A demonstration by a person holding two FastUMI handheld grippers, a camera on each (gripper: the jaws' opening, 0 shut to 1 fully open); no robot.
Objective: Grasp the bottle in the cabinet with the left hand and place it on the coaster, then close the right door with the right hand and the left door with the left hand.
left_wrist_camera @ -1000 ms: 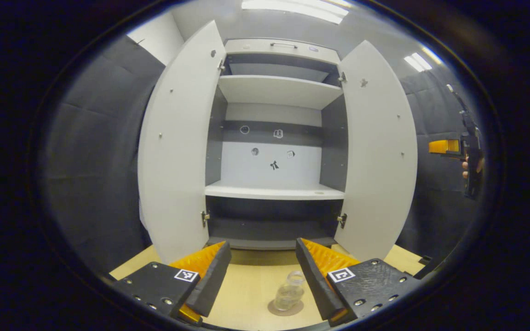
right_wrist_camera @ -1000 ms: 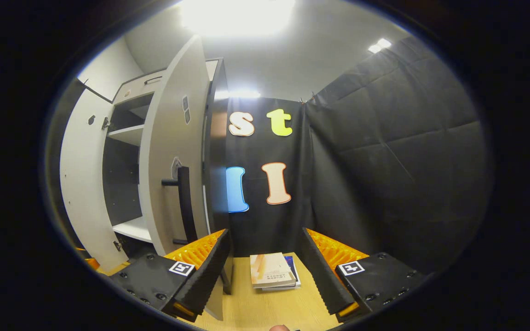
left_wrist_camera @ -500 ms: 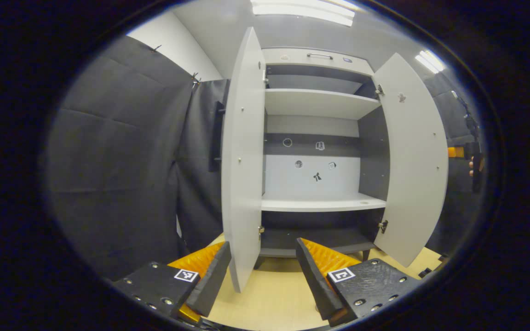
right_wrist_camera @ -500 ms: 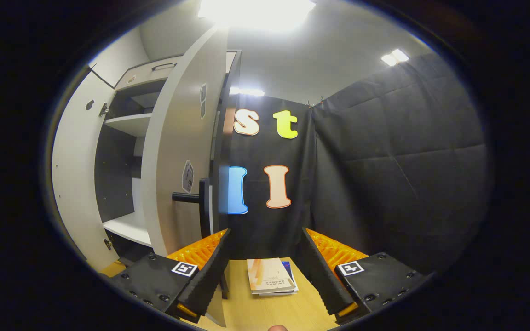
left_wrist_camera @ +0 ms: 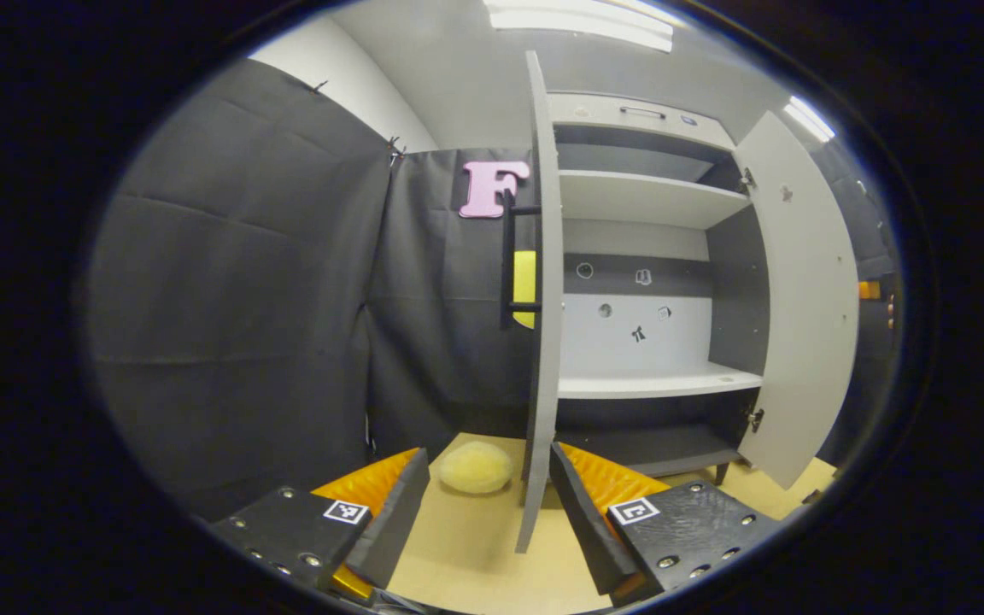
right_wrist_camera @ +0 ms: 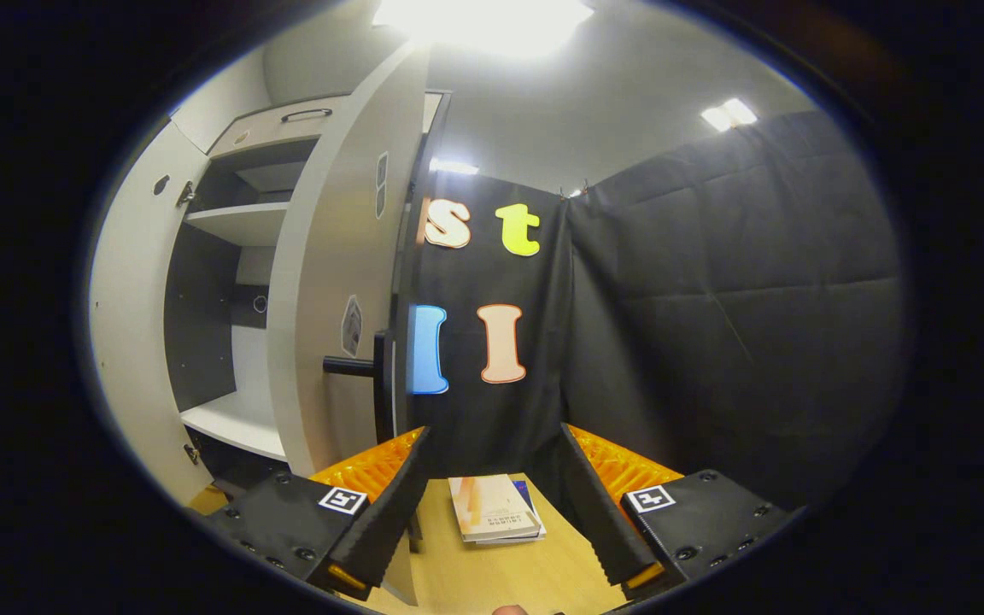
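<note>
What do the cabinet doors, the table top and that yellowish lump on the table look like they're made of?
The cabinet doors look like matt white laminated board: flat, smooth, with small screw heads and metal hinges. The table top seems pale wood or wood-look laminate, with an even, light tan surface. The yellowish lump looks soft and porous, perhaps a sponge or plush, though it is too small to tell.
</note>
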